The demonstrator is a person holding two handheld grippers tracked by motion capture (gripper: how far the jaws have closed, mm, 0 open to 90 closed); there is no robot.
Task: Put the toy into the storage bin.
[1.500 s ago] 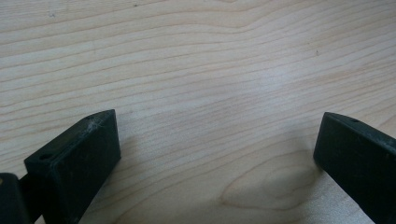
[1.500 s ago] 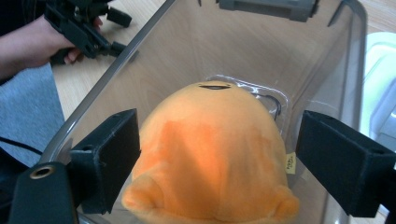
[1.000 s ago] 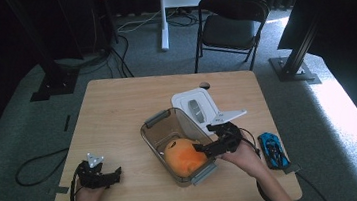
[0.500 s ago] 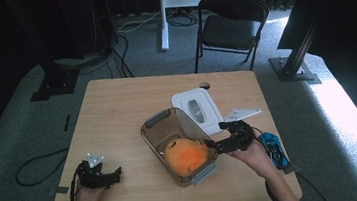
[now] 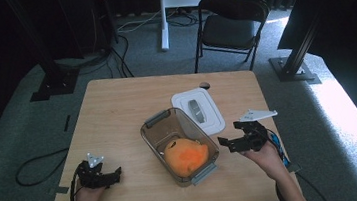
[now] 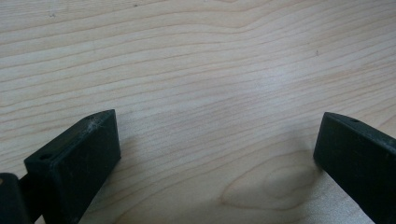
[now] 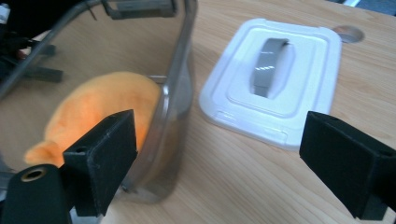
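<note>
Jaws spread and empty, the right gripper (image 5: 238, 135) faces the white lid (image 7: 273, 77), likely to cover the toy (image 5: 186, 157) in the box (image 5: 157, 128), while the left gripper (image 5: 105, 177) rests spread on the table (image 5: 117, 107).

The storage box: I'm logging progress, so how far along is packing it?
Done: the orange plush toy lies inside the clear storage box. In hand: nothing; the right claw is open beside the box. Left: the white lid lies on the table, not yet on.

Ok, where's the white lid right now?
In the high view, the white rectangular plastic lid lies flat on the wooden table, right of the clear plastic bin holding the orange plush.
</note>
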